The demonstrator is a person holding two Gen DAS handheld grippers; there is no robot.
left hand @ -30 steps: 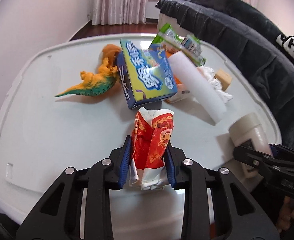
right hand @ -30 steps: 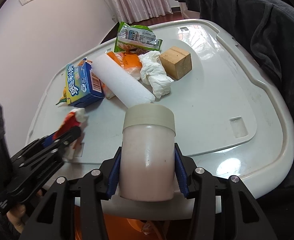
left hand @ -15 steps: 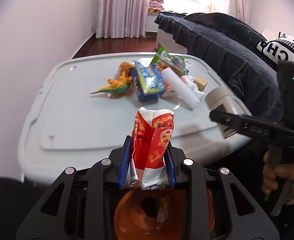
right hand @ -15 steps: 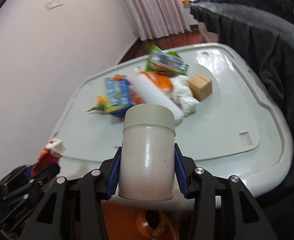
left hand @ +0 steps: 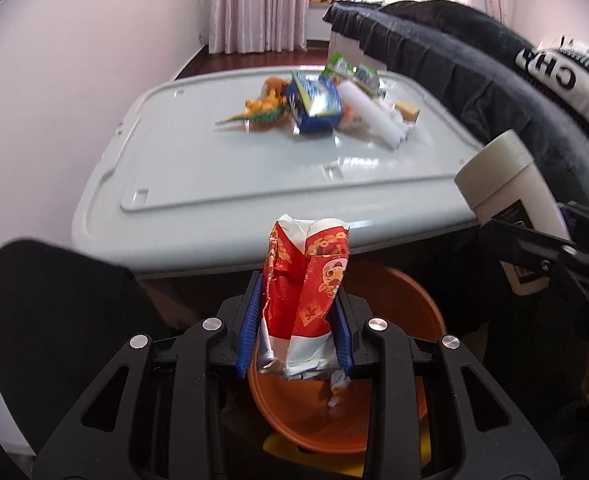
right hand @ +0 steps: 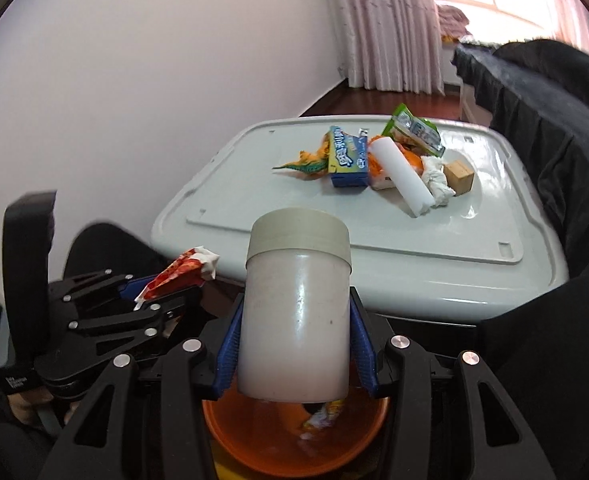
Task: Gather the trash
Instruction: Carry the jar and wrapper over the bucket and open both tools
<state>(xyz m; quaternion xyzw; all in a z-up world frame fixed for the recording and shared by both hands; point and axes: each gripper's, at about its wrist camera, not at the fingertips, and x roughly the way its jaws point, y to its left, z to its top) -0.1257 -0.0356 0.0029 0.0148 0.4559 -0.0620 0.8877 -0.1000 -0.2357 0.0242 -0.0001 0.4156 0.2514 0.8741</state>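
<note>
My left gripper (left hand: 296, 334) is shut on a crumpled red snack wrapper (left hand: 304, 296) and holds it above an orange bin (left hand: 398, 308). My right gripper (right hand: 294, 340) is shut on a white plastic jar (right hand: 296, 312) with a beige lid, also above the orange bin (right hand: 294, 440). The jar (left hand: 502, 196) shows at the right of the left wrist view, the wrapper (right hand: 182, 272) at the left of the right wrist view. Some scraps lie inside the bin.
On the white table (right hand: 374, 264) lie a toy dinosaur (right hand: 306, 164), a blue box (right hand: 348, 156), a white roll (right hand: 404, 176), a green packet (right hand: 414, 130), crumpled tissue (right hand: 436, 180) and a wooden block (right hand: 458, 174). A dark sofa (left hand: 494, 80) flanks the table.
Both grippers have pulled back from the table with their loads and now hang over the orange bin in front of the table edge.
</note>
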